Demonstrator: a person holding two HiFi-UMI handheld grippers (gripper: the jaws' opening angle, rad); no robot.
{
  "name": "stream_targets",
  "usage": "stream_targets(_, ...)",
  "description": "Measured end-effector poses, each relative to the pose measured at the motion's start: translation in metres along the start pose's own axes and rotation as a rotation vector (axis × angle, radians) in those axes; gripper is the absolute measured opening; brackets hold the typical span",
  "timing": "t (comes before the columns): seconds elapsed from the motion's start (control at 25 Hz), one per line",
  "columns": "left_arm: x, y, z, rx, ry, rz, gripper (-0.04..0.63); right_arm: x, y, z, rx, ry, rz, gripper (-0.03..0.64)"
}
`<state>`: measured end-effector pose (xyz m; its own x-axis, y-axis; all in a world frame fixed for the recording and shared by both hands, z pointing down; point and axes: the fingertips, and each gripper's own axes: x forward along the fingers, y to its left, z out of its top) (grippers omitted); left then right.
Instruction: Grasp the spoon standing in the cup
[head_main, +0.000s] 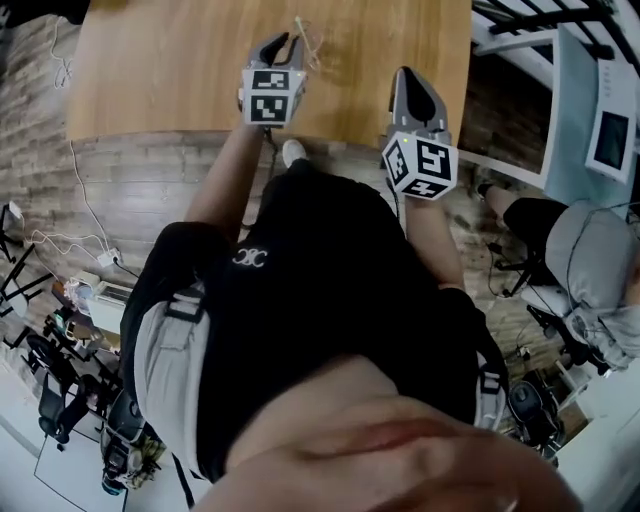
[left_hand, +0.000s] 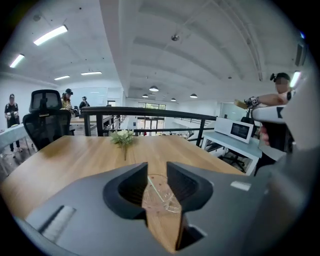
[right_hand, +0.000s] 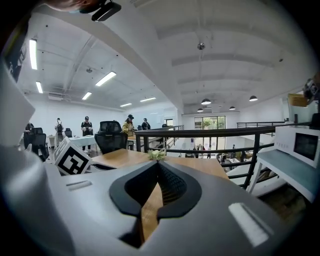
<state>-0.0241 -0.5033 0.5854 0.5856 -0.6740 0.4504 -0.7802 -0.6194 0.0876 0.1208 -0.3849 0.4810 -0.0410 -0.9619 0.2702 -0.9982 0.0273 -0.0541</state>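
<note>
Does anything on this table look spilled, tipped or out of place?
Nothing stands out. The clear cup sits on the table, framed by the open jaws of the left gripper, with the spoon leaning inside; no spill shows.

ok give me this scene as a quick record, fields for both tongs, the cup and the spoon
surface: wooden table
cup: clear, on the table
spoon: clear, leaning in the cup
left tongs: open, cup and spoon in line with the gap, gripping nothing
right tongs: shut, empty, near the table edge
other: flower sprig further back
</note>
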Motion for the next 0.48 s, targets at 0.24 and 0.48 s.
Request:
stream_targets(0.24, 0.047, 0.011, -0.012, 0.074, 0.113, -0.068, 0.147, -0.015, -0.028, -0.006, 0.033, 0.011, -0.102, 0.0)
stream_targets(0.48, 0.086, 0.015, -0.033, 0.048, 0.262, -0.165, 0.152, -0.034, -0.046, -0.012, 0.041, 0.035, -0.173, 0.0)
